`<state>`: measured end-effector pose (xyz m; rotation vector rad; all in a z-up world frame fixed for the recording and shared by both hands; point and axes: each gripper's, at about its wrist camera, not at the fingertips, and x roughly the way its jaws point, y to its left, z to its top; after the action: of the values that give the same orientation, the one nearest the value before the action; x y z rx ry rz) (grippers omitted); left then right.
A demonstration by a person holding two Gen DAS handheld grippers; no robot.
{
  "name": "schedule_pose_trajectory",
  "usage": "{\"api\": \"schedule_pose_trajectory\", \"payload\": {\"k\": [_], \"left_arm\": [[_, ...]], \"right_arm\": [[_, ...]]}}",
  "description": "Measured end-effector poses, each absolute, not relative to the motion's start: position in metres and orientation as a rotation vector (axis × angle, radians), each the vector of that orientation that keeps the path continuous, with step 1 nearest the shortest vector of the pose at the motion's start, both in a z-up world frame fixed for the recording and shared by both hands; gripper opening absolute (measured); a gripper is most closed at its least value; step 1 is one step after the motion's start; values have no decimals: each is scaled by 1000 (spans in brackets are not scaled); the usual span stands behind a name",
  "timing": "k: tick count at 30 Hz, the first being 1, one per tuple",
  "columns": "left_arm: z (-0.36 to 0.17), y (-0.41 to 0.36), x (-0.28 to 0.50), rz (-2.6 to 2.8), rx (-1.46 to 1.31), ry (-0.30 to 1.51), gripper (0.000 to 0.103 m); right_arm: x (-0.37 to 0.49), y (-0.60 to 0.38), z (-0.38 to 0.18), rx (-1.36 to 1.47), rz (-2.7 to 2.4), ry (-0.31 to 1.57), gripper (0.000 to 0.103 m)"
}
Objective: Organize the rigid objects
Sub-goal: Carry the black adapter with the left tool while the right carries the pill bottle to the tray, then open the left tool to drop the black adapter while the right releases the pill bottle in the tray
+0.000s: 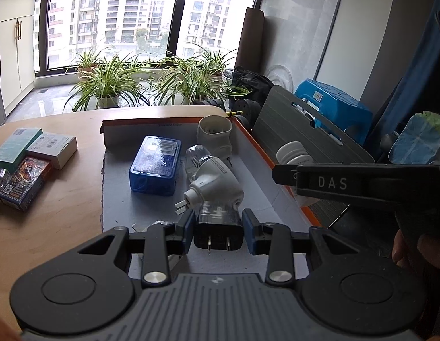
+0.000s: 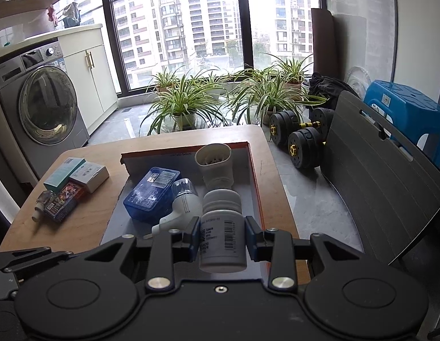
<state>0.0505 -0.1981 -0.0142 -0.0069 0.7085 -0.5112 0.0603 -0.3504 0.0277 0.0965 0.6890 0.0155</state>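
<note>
Table point(image 2: 86, 218) surface of pale wood is occupied mainly by a shallow orange-rimmed tray point(image 2: 252, 167), positioned toward 3 o'clock. Small cartons point(image 1: 35, 153) are stacked together outside the tray at 9 o'clock. Inside the tray, a blue case point(image 1: 155, 166) is laid flat at 10 o'clock, a white cup-shaped holder point(image 1: 214, 130) is stood at 12 o'clock, and a white plug-in vaporizer point(image 1: 212, 183) is laid on its side at centre. The right gripper point(image 2: 222, 237) is clenched on a white pill bottle point(image 2: 222, 227), held above the tray's 5 o'clock edge. The left gripper point(image 1: 219, 231) is spread open: a black plug adapter point(image 1: 219, 234) is seen between the blue pads point(image 1: 188, 227), which are separated from it by a visible gap on each side.
</note>
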Motion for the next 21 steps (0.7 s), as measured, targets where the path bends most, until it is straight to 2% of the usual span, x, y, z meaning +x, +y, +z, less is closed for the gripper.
{"api": "schedule_pose_trajectory", "payload": {"k": [2, 13, 14, 17, 18, 19, 21], "left_arm": [[-15, -200, 53, -517, -5, 710, 31], [-16, -196, 60, -515, -19, 728, 31], [-15, -195, 60, -510, -20, 726, 33], [-11, -190, 59, -487, -21, 726, 53], [-9, -188, 58, -478, -21, 720, 57], [-7, -185, 57, -472, -21, 717, 58], [-4, -180, 56, -453, -21, 716, 69]], "right_arm": [[67, -351, 26, 95, 18, 694, 40], [106, -353, 15, 65, 3, 707, 41], [108, -353, 15, 57, 3, 702, 41], [111, -351, 20, 52, 9, 697, 43], [108, -349, 23, 50, 12, 689, 43], [104, -346, 26, 48, 16, 679, 46], [97, -342, 31, 46, 27, 668, 51]]}}
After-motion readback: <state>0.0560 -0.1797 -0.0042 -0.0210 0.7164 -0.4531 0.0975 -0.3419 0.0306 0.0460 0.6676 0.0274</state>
